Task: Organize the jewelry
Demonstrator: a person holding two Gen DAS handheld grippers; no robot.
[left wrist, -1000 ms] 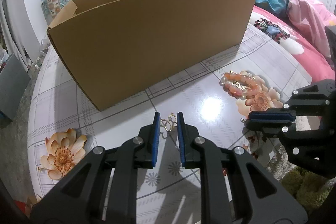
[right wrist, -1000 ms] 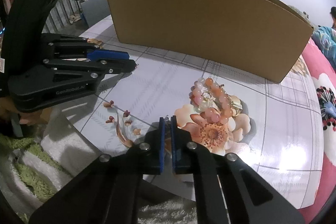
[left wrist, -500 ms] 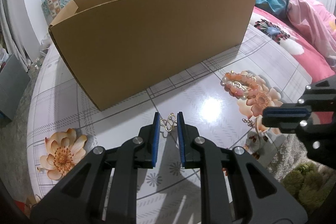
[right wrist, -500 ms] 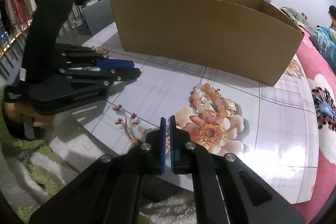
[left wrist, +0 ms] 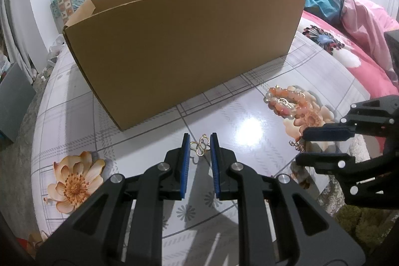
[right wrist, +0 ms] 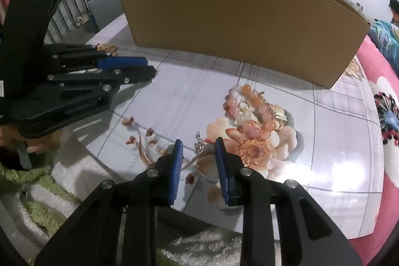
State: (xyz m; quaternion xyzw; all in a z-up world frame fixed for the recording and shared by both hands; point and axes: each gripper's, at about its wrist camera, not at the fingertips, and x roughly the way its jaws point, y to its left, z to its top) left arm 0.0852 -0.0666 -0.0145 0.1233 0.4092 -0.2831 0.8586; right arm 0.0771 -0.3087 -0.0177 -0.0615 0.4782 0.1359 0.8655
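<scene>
No brand, label or readable writing shows on the box, the grippers or the jewelry.

Left gripper (left wrist: 200, 145): jaws a small gap apart, blue pads on either side of one gold earring (left wrist: 200, 147) made of small loops. The earring sits between the pads near the tips; whether the pads actually touch it I cannot tell. It lies on or just above the desk (left wrist: 139, 148), which has a glossy white cover with a grid pattern and printed flowers.

Right gripper (right wrist: 198, 150): jaws open wider, holding nothing. One silver sparkly earring (right wrist: 199, 142) lies on the desk between the fingertips, clear of both pads. In the left wrist view the same piece (left wrist: 296, 145) shows just below the right gripper's blue fingertip.

Ahead and to the right of the right gripper: one bracelet (right wrist: 251, 107) of pink and orange beads, lying on a printed flower, with a few small gold pieces heaped in and against it; their number cannot be counted. From the left gripper the bracelet (left wrist: 286, 101) is ahead and to the right.

One open cardboard box (left wrist: 184, 46), plain brown, stands on the desk well ahead of both grippers.

Count: two grippers, two loose earrings, one bracelet, one box.
</scene>
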